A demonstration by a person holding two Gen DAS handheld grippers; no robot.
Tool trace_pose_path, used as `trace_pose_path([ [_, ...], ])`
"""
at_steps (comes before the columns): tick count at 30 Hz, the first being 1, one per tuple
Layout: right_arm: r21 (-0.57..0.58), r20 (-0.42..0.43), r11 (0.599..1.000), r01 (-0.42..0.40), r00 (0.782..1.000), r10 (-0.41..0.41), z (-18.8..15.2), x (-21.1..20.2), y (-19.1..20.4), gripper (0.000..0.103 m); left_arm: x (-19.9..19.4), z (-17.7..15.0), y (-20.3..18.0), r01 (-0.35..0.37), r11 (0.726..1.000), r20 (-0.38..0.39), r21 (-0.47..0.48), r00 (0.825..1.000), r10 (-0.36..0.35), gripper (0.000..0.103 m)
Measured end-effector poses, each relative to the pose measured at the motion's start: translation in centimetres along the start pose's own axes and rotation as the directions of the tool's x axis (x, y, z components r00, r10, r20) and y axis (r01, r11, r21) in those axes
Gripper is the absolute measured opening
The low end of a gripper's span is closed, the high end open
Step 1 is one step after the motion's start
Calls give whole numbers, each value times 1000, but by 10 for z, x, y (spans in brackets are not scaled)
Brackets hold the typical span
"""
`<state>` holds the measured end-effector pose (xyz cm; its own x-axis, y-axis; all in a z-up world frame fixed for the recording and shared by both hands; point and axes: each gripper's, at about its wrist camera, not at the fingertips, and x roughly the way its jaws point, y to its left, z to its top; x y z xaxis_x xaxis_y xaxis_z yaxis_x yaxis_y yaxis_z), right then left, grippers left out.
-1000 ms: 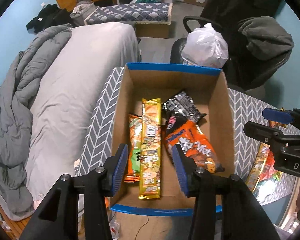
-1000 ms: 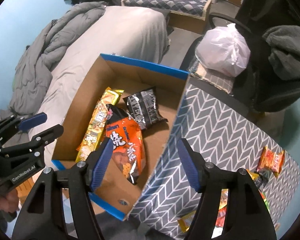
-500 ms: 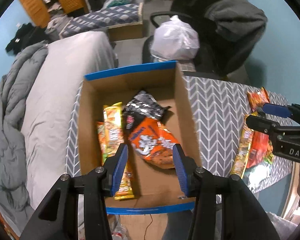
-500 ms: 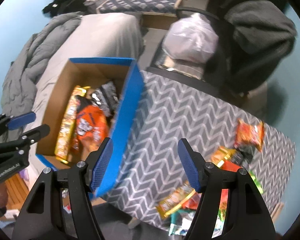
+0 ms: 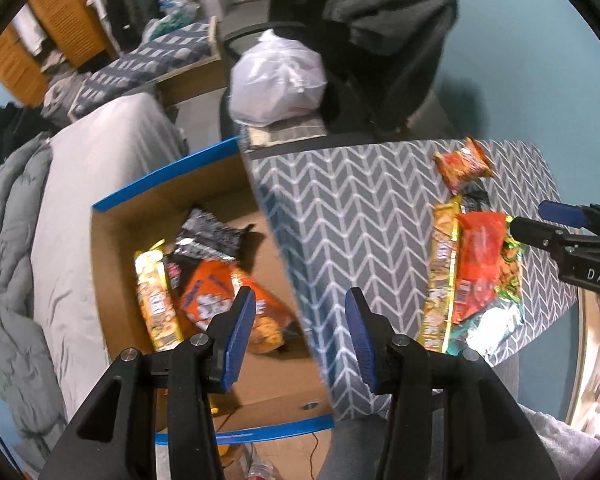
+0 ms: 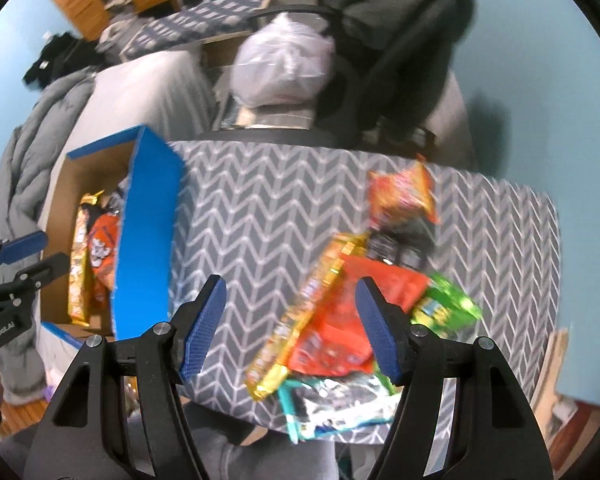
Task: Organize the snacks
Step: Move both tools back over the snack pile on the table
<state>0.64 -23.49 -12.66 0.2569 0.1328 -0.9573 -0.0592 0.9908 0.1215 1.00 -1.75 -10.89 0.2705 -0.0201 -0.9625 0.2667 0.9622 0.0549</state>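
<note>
Home bedroom w/ blue walls — bed (image 5: 100, 168) lying under a rumpled gray duvet (image 5: 8, 240), wooden louvered closet doors (image 5: 64, 20) standing at rear, clothes (image 5: 4, 136) piling nearby, office chair (image 5: 380, 40) carrying a draped garment & plastic bag (image 5: 278, 76).

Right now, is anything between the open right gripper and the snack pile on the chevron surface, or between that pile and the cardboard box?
Nothing visible blocks the right gripper; its jaws are open above the snack pile. Between the pile and the cardboard box stands only the box's own blue side wall, which a packet must clear.
</note>
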Motion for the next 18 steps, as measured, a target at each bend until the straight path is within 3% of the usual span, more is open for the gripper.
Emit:
trace_pose_path([
  [11,153,-22,986,59,998,-57,-37,-13,-77,68,16,9,-64,53,993,-32,109,998,-50,47],
  [18,228,-46,969,92,995,-84,-57,-13,-114,68,35,13,-95,56,984,-61,167,997,-47,48],
])
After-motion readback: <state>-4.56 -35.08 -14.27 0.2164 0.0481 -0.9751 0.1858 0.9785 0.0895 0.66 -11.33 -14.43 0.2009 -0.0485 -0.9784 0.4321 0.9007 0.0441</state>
